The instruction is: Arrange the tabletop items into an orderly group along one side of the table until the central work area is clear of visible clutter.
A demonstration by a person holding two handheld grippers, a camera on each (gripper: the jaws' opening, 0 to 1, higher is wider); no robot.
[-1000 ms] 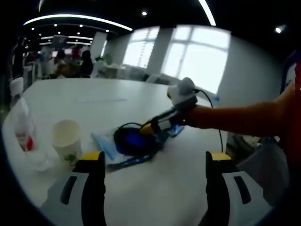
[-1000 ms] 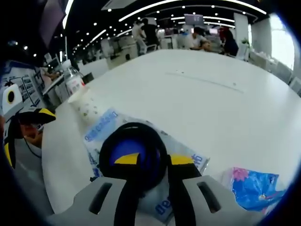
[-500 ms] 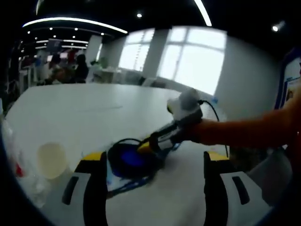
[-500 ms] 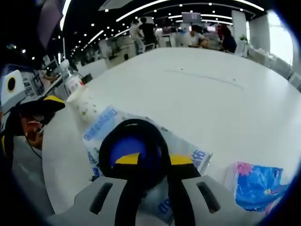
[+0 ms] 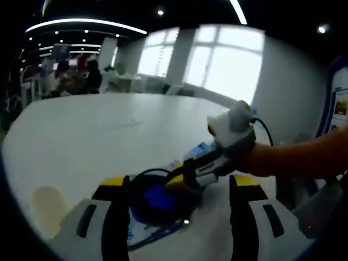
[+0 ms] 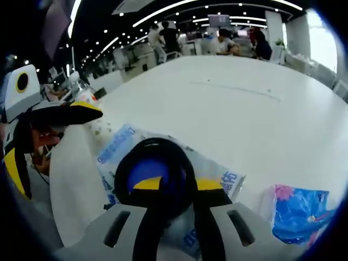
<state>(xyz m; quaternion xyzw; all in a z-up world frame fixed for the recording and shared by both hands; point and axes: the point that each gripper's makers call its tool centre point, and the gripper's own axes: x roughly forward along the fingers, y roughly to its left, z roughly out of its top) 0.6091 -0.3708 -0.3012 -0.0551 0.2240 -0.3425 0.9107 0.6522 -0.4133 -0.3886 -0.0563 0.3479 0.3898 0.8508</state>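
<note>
On a wide white table [image 6: 234, 103] in a large open office, with ceiling strip lights, tall bright windows and seated people at the far end, the items lie near one edge. In the right gripper view, the right hand-held gripper [image 6: 176, 185] has its yellow-tipped jaws drawn close together on the near rim of a black round dish with a blue inside [image 6: 155, 171], pinching it. The dish rests on a flat white packet with blue print [image 6: 215, 174]. Just to the right of it lies a blue packet with a pink flower [image 6: 302, 212], apart from the dish. To the left, a paper cup [image 6: 100, 128] and a plastic bottle [image 6: 81, 92] stand near the table edge, partly covered by the left hand-held gripper [image 6: 70, 114] entering from the left. In the left gripper view, the left hand-held gripper [image 5: 179, 187] has its jaws spread wide, nothing between them; beyond them the right hand-held gripper [image 5: 182, 179], on an orange-sleeved arm [image 5: 293, 160], grips the dish [image 5: 157, 198]. A blurred paper cup [image 5: 49, 209] sits at lower left.
</note>
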